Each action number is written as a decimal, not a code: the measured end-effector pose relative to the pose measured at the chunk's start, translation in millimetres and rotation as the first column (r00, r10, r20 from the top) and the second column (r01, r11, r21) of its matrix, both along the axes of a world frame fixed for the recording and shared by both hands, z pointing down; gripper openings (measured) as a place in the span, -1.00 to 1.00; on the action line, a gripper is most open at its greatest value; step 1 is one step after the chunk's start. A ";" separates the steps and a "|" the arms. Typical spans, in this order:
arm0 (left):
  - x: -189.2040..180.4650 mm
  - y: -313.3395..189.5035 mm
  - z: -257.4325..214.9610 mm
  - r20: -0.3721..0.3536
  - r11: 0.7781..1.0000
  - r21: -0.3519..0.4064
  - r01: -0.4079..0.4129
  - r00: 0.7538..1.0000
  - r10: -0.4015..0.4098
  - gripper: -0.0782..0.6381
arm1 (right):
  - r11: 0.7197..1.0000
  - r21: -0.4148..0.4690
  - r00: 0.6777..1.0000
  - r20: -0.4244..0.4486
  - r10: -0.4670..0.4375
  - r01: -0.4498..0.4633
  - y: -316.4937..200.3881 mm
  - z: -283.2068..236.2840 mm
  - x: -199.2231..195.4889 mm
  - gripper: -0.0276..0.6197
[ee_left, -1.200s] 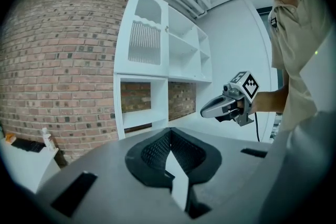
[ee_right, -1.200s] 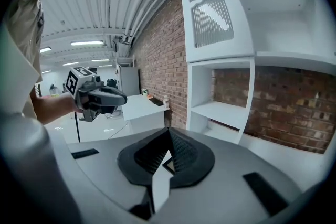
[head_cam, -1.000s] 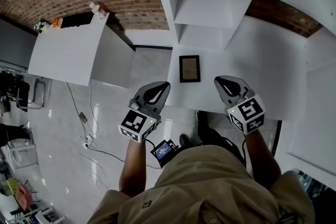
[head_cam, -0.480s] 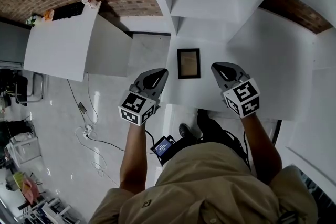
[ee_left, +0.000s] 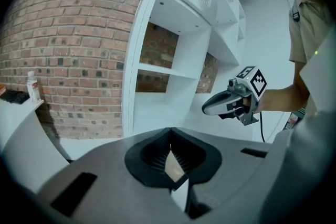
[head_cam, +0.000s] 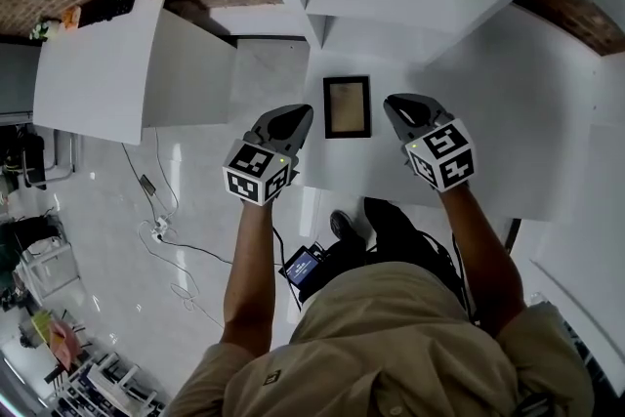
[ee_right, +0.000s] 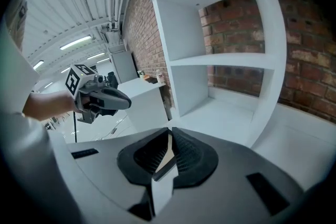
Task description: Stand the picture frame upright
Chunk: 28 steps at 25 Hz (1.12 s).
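A dark, thin-edged rectangular picture frame [head_cam: 347,106] with a pale tan insert lies flat on the smooth white tabletop [head_cam: 488,112]. It sits between the grey moulded-plastic left gripper [head_cam: 289,120] and right gripper [head_cam: 404,108]. Each gripper's ribbed black jaws are pressed together, apparently on nothing.

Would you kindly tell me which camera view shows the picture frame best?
The head view: the picture frame lies flat and whole on the white table. Both gripper views catch only a thin tan sliver low at centre, probably it.
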<state>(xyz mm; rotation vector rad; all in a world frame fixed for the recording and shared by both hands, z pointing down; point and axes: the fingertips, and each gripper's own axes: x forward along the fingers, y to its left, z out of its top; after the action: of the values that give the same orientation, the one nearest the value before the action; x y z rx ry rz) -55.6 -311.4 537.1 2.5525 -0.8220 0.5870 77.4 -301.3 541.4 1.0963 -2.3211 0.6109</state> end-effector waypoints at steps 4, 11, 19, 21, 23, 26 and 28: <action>4.4 -11.2 28.8 0.000 0.999 -0.054 0.009 1.000 -0.009 -0.76 | 0.999 -0.044 1.000 0.002 -0.001 0.002 -10.4 27.3 0.0 -0.90; 11.2 -25.1 83.1 0.021 0.990 -0.139 0.025 1.000 -0.022 -0.76 | 0.993 -0.121 1.000 0.013 0.007 -0.006 -26.1 73.1 -1.8 -0.71; 19.4 -37.1 133.9 0.045 0.974 -0.221 0.052 0.998 -0.044 -0.76 | 0.979 -0.203 1.000 0.024 0.004 0.001 -36.8 120.4 -6.6 -0.65; 20.4 -39.1 140.7 0.050 0.971 -0.233 0.063 0.997 -0.053 -0.73 | 0.975 -0.221 1.000 0.027 0.004 0.002 -38.1 129.7 -8.6 -0.64; 20.9 -41.1 144.8 0.053 0.967 -0.242 0.075 0.997 -0.064 -0.69 | 0.971 -0.237 1.000 0.030 0.003 0.004 -39.0 138.3 -10.4 -0.62; 20.6 -40.7 155.9 0.059 0.962 -0.260 0.081 0.996 -0.067 -0.63 | 0.964 -0.265 0.999 0.035 0.004 0.005 -39.0 150.3 -12.1 -0.59; 22.1 -40.7 159.6 0.058 0.959 -0.272 0.081 0.996 -0.068 -0.60 | 0.960 -0.281 0.999 0.041 0.007 0.005 -39.0 155.8 -13.0 -0.57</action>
<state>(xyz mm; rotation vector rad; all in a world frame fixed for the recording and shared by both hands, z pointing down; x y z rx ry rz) -33.5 -352.1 696.8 2.2547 -0.7887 0.6891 64.5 -340.3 697.2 0.9586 -2.1824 0.9391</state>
